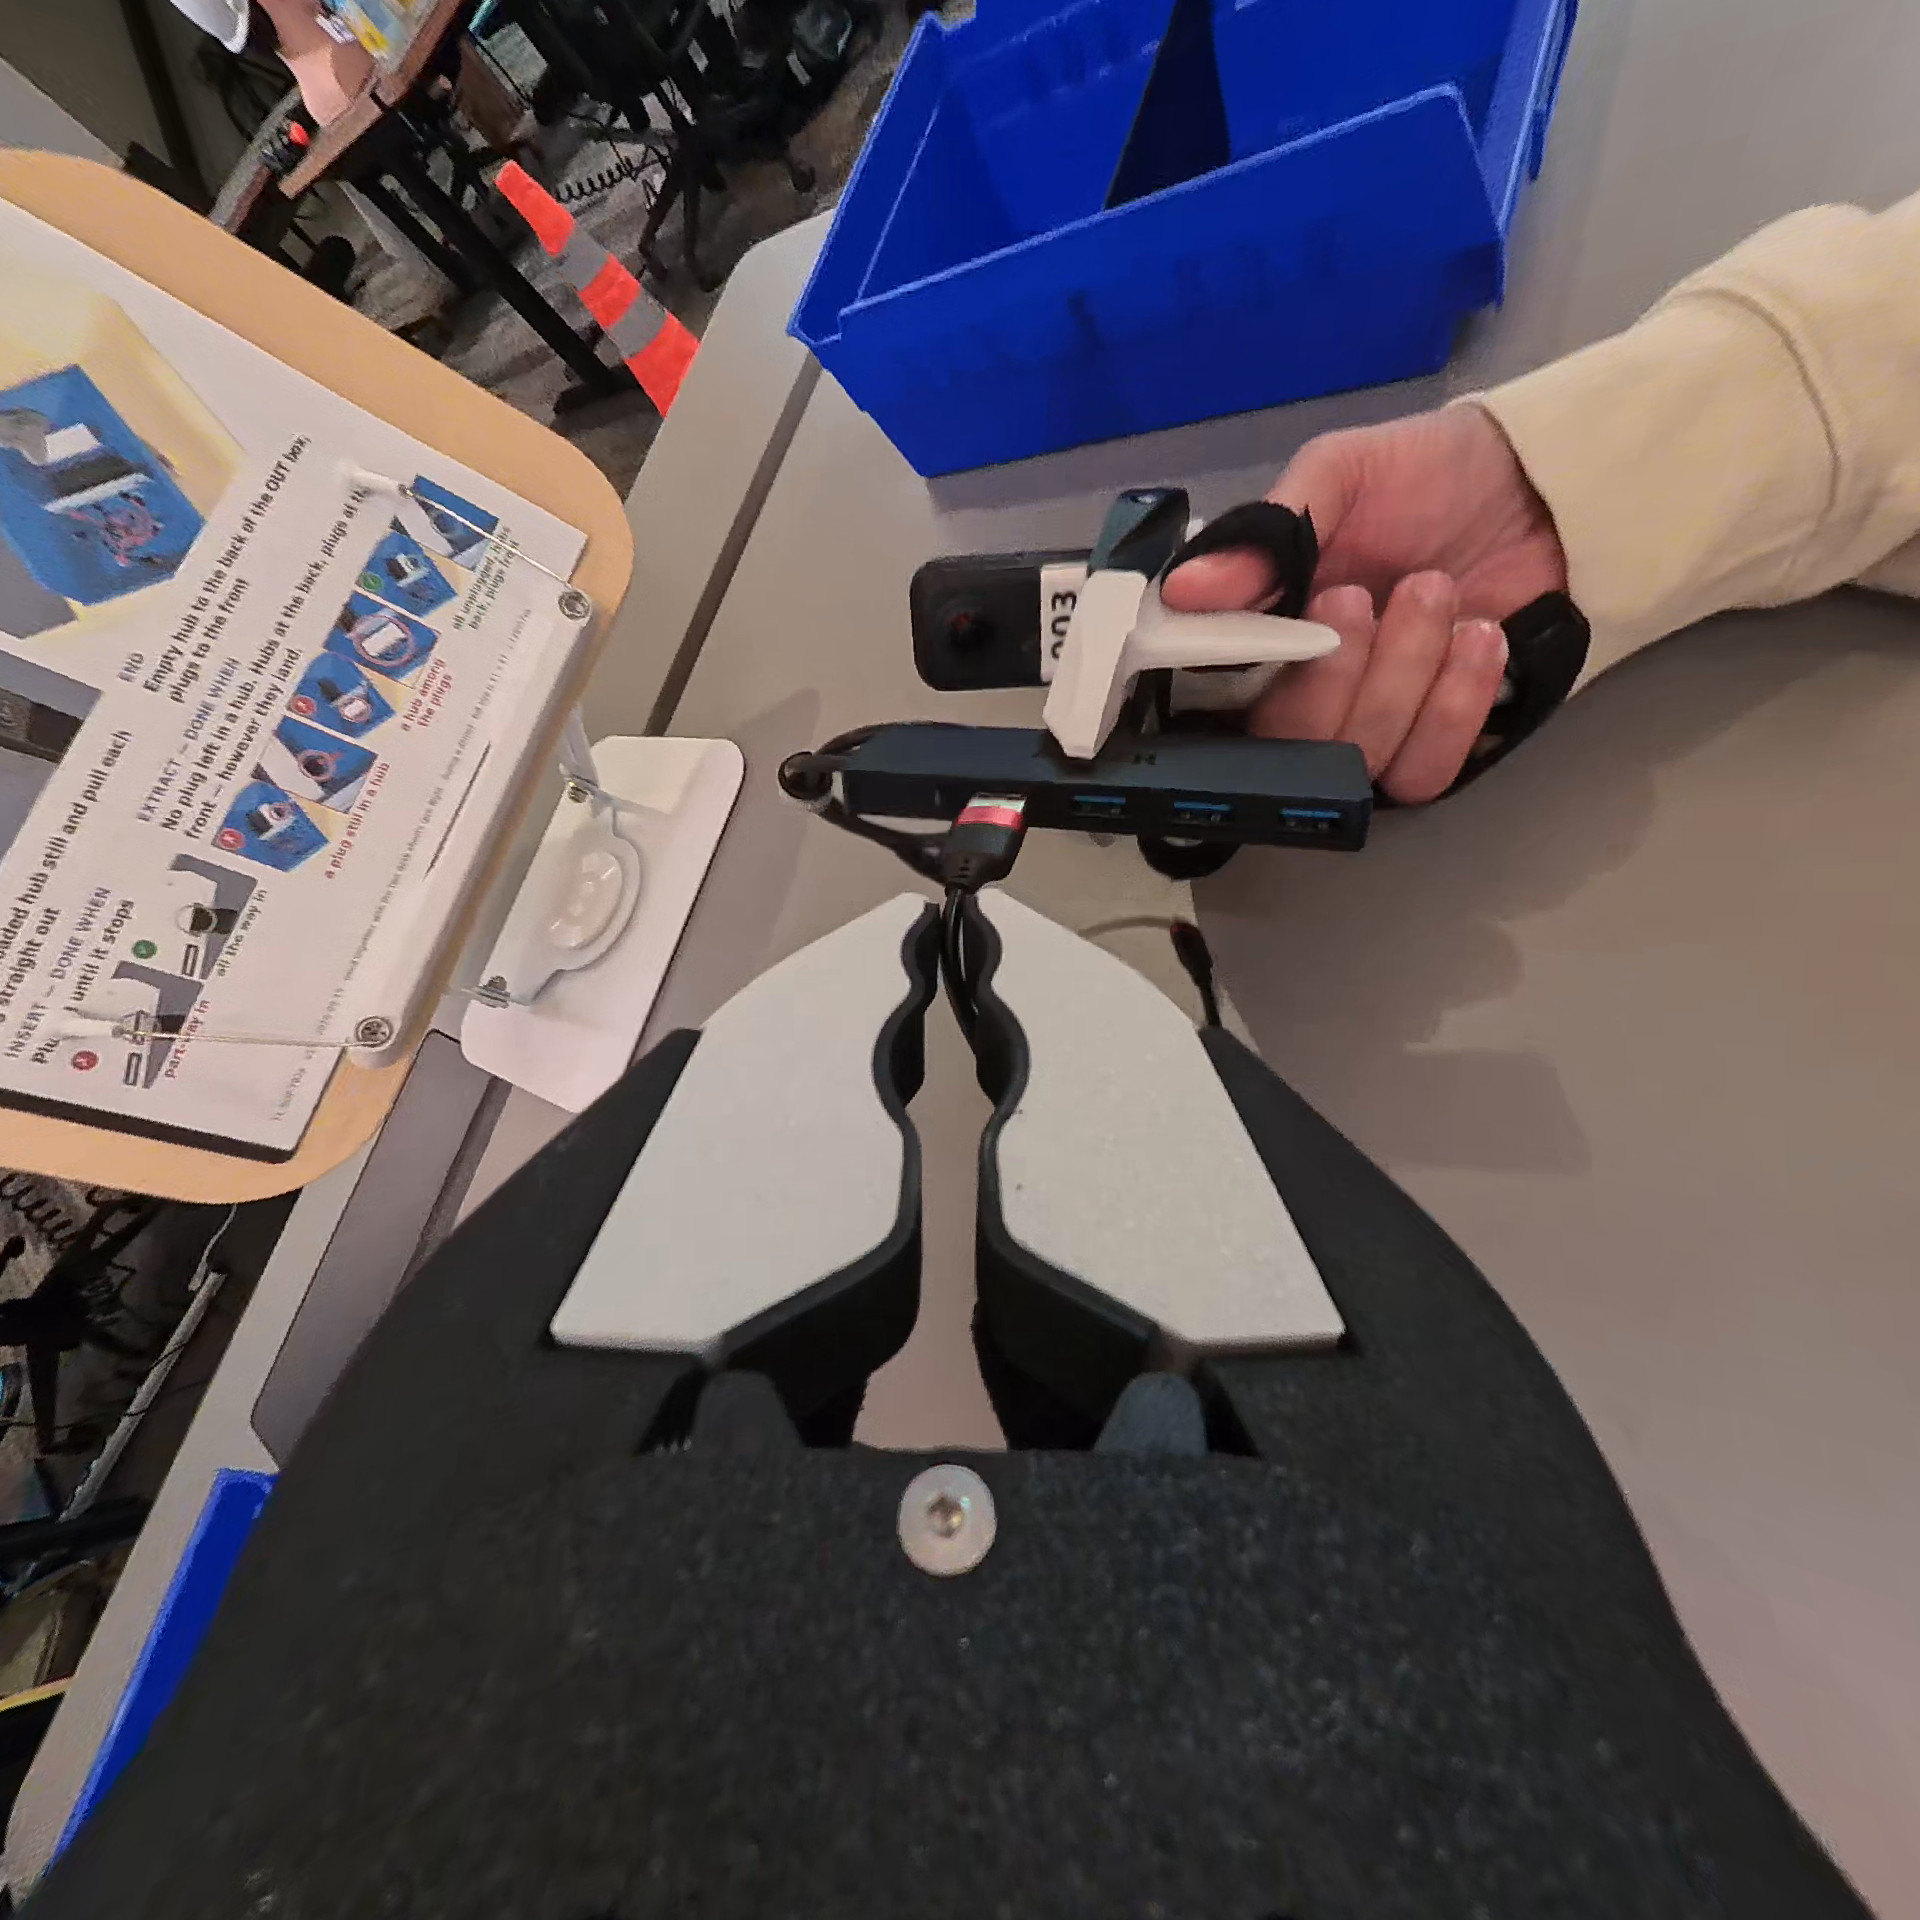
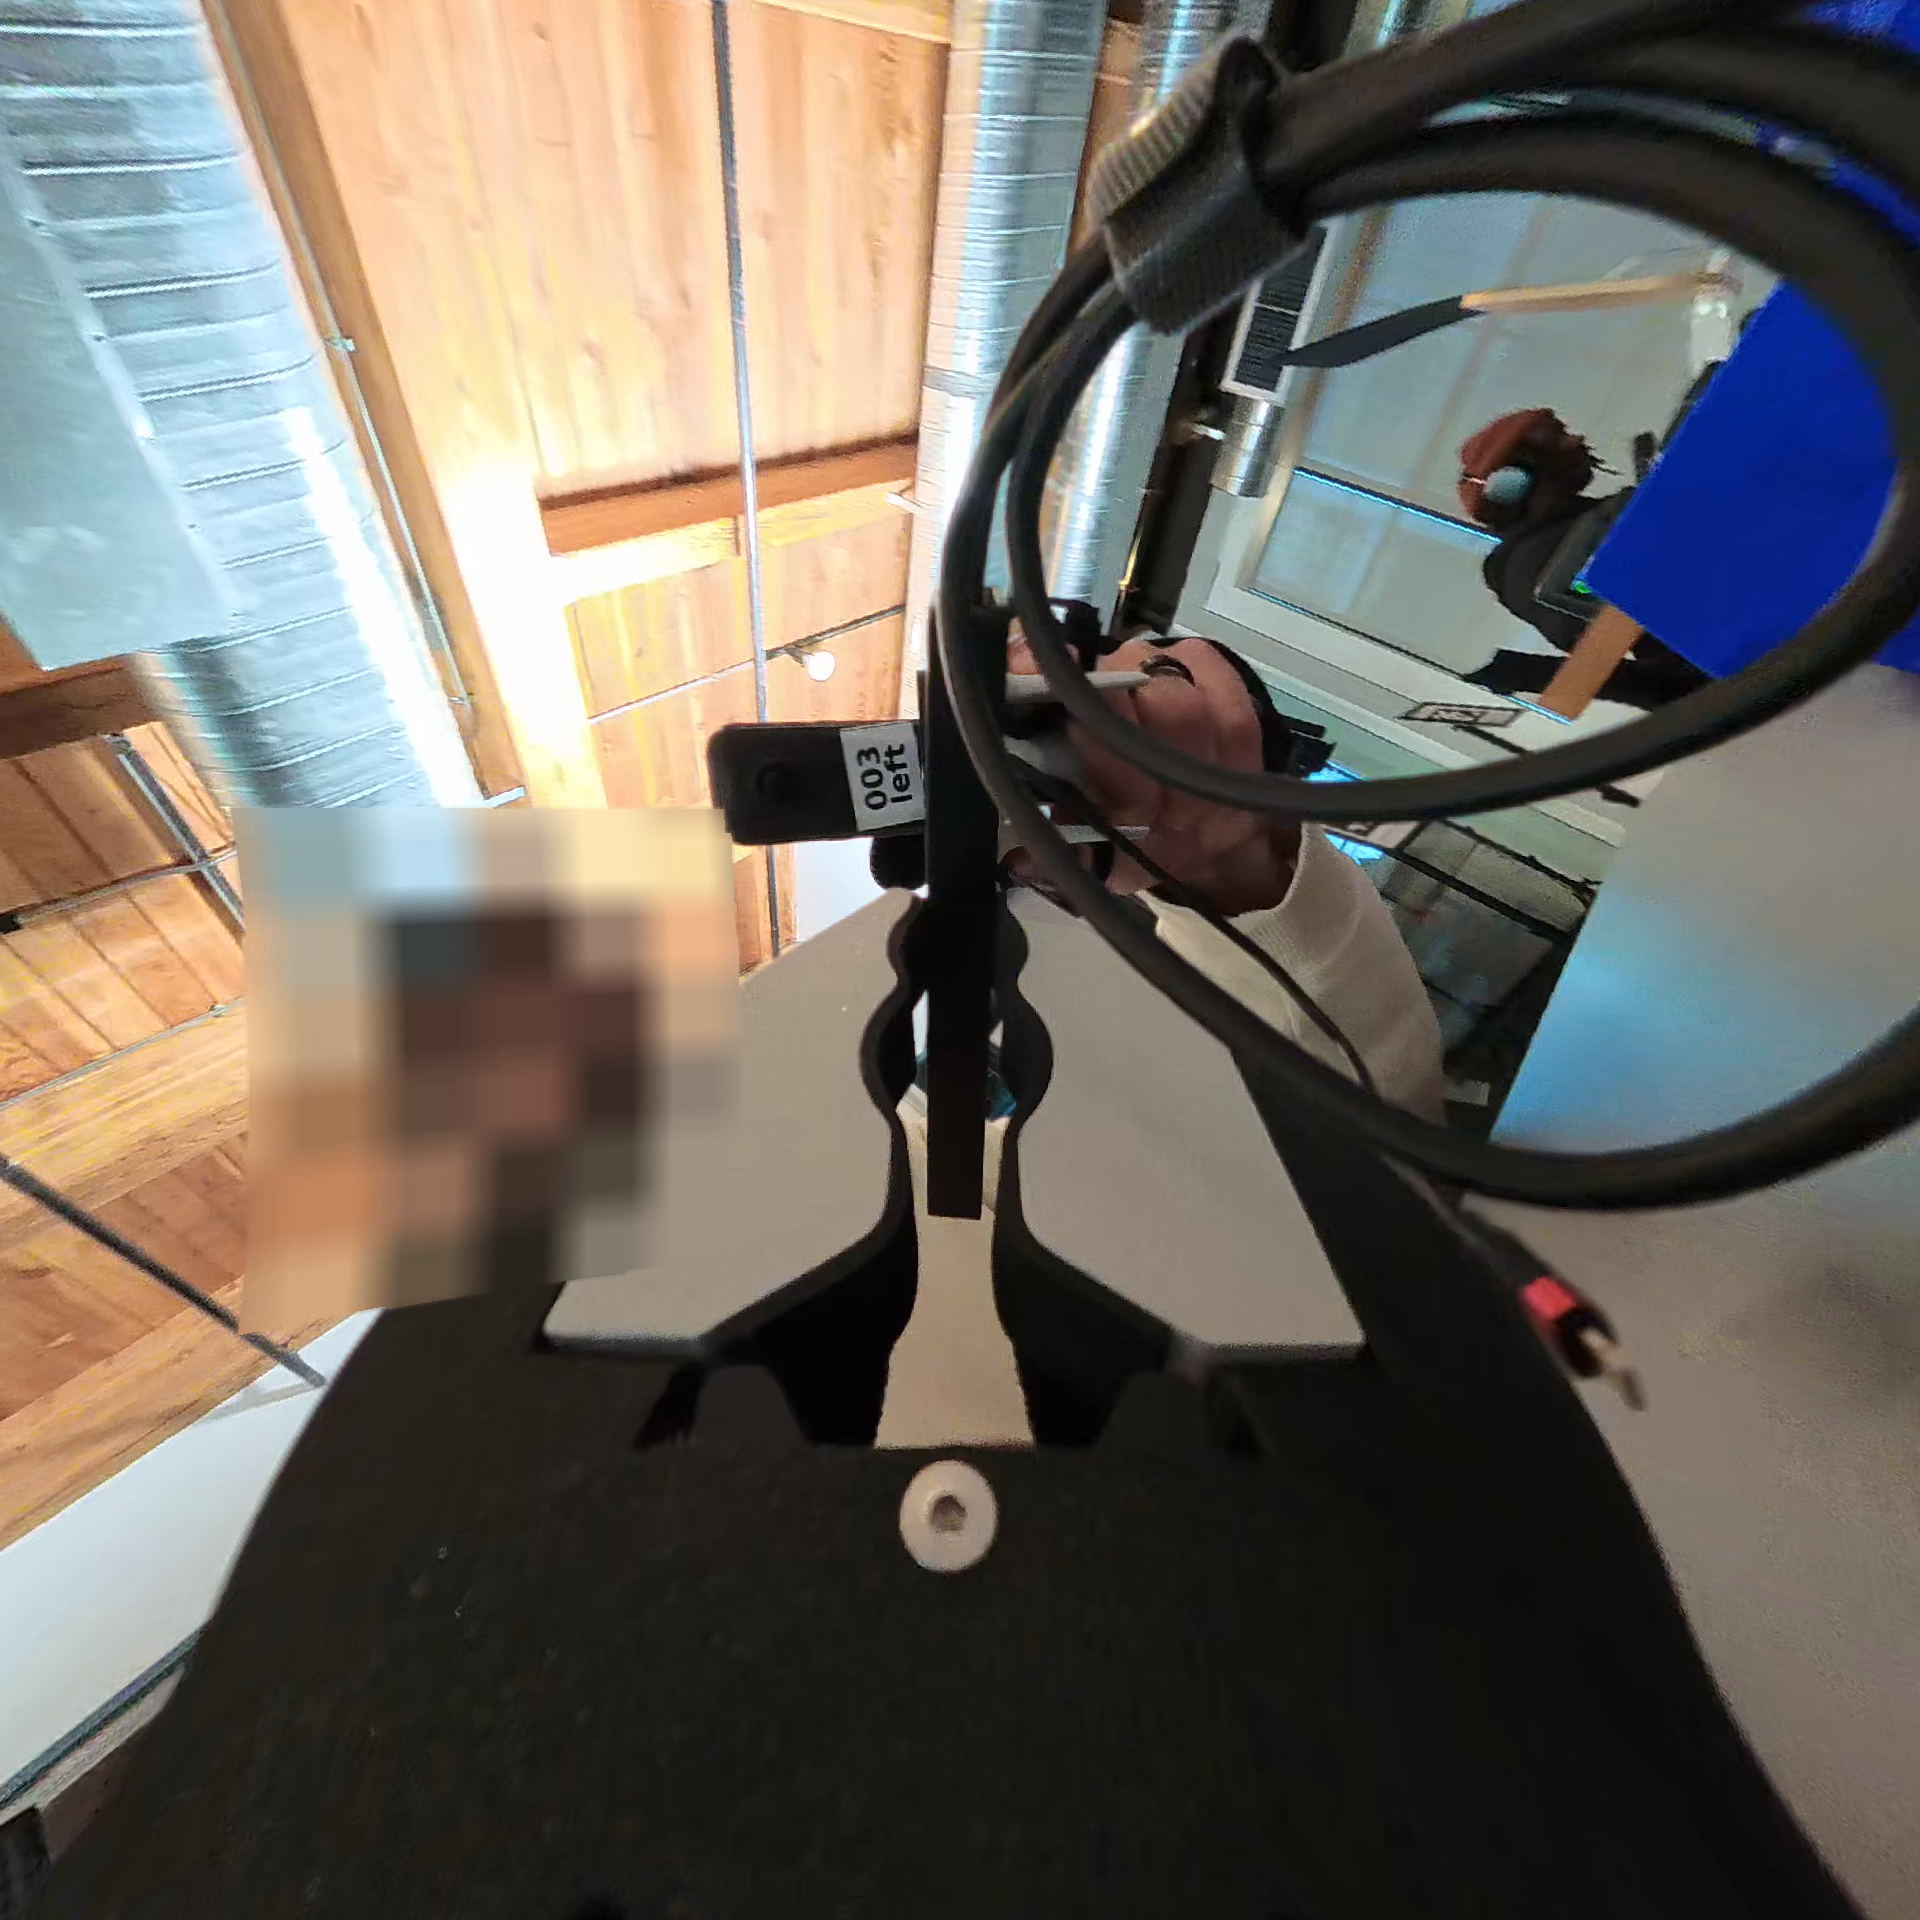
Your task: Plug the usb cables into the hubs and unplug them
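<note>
Stretching away grey and broad, the surface [image 1: 1558,1195] carries everything, with the black USB hub [image 1: 1101,784] as the thing to steer by. Behind the hub stands a blue bin [image 1: 1143,301]; off to its port-free end leans an instruction card on a stand [image 1: 260,748]. The hub is pinched across its flat body by the right gripper [image 1: 1081,748], held by a hand [image 1: 1423,613] in a cream sleeve, seemingly to steady it against the push of insertion. In front of the hub, the left gripper [image 1: 961,935] has its fingers closed on the cable just behind a red-collared plug [image 1: 992,821], whose metal tip meets the port nearest the hub's cord end; how deep it sits I cannot tell. Another loose red plug [image 2: 1558,1314] lies near the hub's coiled cord [image 2: 1455,727].
</note>
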Tool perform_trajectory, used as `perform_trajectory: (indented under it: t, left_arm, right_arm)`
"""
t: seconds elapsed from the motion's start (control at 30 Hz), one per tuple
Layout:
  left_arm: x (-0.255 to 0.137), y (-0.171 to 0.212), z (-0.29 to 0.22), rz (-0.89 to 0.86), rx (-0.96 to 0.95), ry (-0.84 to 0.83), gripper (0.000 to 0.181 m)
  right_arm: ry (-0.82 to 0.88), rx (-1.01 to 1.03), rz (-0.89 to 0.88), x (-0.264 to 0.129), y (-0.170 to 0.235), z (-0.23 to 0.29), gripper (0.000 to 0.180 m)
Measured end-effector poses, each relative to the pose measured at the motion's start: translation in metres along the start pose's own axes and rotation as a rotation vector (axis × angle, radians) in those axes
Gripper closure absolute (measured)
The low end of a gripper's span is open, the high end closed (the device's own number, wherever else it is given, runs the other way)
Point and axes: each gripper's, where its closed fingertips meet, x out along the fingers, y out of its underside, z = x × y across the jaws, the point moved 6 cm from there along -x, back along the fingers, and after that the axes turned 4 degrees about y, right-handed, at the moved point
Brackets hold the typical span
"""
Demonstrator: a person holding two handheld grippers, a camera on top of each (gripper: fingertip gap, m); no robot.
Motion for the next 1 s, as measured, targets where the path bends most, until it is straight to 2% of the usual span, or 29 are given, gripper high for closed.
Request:
perform_trajectory:
  t: [0.03,0.13,0.27,0.37,0.53,0.63,1.0]
  left_arm:
    - [-0.001,-0.002,0.000,-0.004,-0.002,0.004,0.177]
    - [-0.003,-0.006,0.000,-0.019,-0.004,0.005,0.175]
    - [-0.001,-0.008,0.000,-0.026,-0.019,0.018,0.163]
    - [-0.001,-0.009,0.000,-0.041,-0.015,0.017,0.163]
    - [-0.004,-0.011,0.000,-0.078,-0.008,0.027,0.165]
    - [-0.005,-0.012,-0.001,-0.097,0.000,0.019,0.178]
    - [-0.005,-0.011,-0.005,-0.088,-0.015,0.061,0.179]
  right_arm:
    - [-0.014,-0.005,-0.002,0.001,0.000,0.001,0.169]
    - [-0.046,-0.015,-0.008,0.002,0.002,0.003,0.169]
    - [-0.061,-0.024,-0.009,0.000,0.002,0.007,0.169]
    - [-0.069,-0.020,-0.015,-0.002,0.002,0.009,0.169]
    - [-0.077,-0.011,-0.018,-0.002,0.002,0.009,0.169]
    - [-0.073,-0.003,-0.008,-0.001,0.003,0.006,0.169]
    - [-0.002,-0.005,0.034,-0.002,0.006,0.002,0.169]
